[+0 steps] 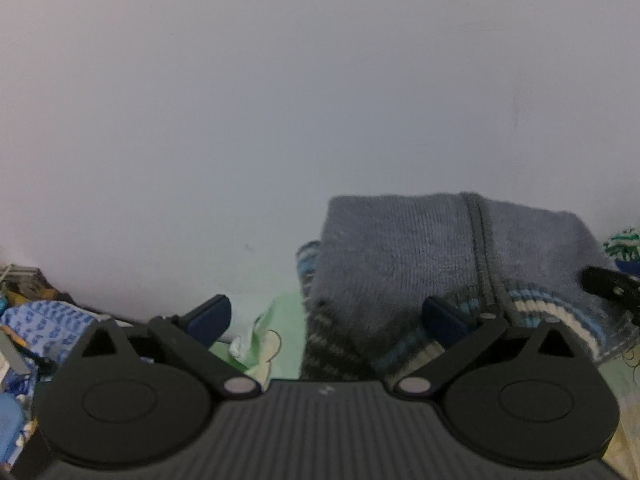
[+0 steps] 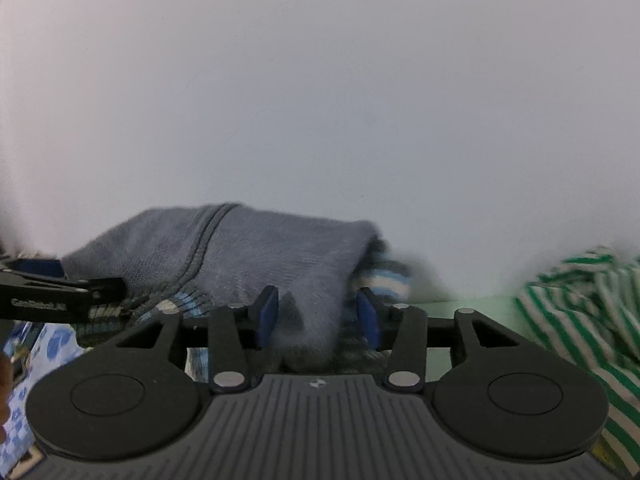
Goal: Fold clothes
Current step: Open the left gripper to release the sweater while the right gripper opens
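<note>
A grey-blue knitted sweater (image 1: 404, 248) with blue and cream striped bands lies folded in a heap on a light green sheet (image 1: 286, 312), against a white wall. My left gripper (image 1: 328, 318) stands wide open at the sweater's left end. Its right finger (image 1: 444, 320) lies on the knit and its left finger (image 1: 212, 314) is over the sheet. My right gripper (image 2: 318, 316) is at the right end of the sweater (image 2: 248, 248). A hanging grey fold sits between its blue pads, and a gap shows at the right pad. The left gripper's finger (image 2: 100, 288) shows in the right wrist view.
A green-and-white striped garment (image 2: 580, 312) lies crumpled to the right of the sweater. A blue patterned cloth (image 1: 44, 324) and assorted clutter (image 1: 20, 280) sit at the far left. The wall (image 2: 320, 100) stands close behind the sweater.
</note>
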Action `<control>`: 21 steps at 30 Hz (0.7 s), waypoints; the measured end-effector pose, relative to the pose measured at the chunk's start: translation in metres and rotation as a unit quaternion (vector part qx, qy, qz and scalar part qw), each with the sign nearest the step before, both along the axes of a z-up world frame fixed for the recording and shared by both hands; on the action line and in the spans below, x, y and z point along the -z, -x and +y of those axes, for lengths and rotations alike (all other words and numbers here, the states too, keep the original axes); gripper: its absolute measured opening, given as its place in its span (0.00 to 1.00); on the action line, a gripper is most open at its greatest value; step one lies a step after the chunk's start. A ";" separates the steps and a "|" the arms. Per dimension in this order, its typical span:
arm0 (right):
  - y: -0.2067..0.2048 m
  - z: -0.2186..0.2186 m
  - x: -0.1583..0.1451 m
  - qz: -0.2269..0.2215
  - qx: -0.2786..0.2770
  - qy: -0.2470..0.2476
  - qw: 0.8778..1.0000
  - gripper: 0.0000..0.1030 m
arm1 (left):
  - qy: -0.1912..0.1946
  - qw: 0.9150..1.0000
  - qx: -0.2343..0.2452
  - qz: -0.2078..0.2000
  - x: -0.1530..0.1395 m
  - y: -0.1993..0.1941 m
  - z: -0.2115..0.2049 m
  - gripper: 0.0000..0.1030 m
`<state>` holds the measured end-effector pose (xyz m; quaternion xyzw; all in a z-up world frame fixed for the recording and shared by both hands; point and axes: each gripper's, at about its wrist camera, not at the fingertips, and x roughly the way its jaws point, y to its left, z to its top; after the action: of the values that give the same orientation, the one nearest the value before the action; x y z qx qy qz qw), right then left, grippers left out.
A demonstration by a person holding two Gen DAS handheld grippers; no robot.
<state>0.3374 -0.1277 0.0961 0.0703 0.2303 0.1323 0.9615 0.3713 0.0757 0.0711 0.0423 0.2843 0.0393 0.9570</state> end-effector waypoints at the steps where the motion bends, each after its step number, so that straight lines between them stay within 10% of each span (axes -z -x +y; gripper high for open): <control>1: 0.009 -0.001 -0.001 -0.007 0.008 0.005 1.000 0.46 | -0.001 1.000 -0.007 -0.005 -0.002 0.008 0.001 0.99; 10: 0.019 0.040 -0.013 -0.102 0.007 0.059 0.993 0.33 | 0.014 0.997 0.018 -0.069 -0.023 0.026 -0.003 0.99; 15: -0.043 0.044 -0.012 -0.086 0.049 0.004 0.995 0.26 | 0.054 0.998 -0.029 -0.031 -0.008 -0.025 0.005 0.83; 21: -0.080 0.068 0.006 -0.066 0.067 0.047 0.994 0.26 | 0.032 0.997 -0.061 -0.033 0.004 -0.059 0.011 0.94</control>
<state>0.4178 -0.0595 0.0901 0.0317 0.1669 0.0610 0.9836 0.4300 0.0863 0.0675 -0.0068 0.2560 0.0900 0.9625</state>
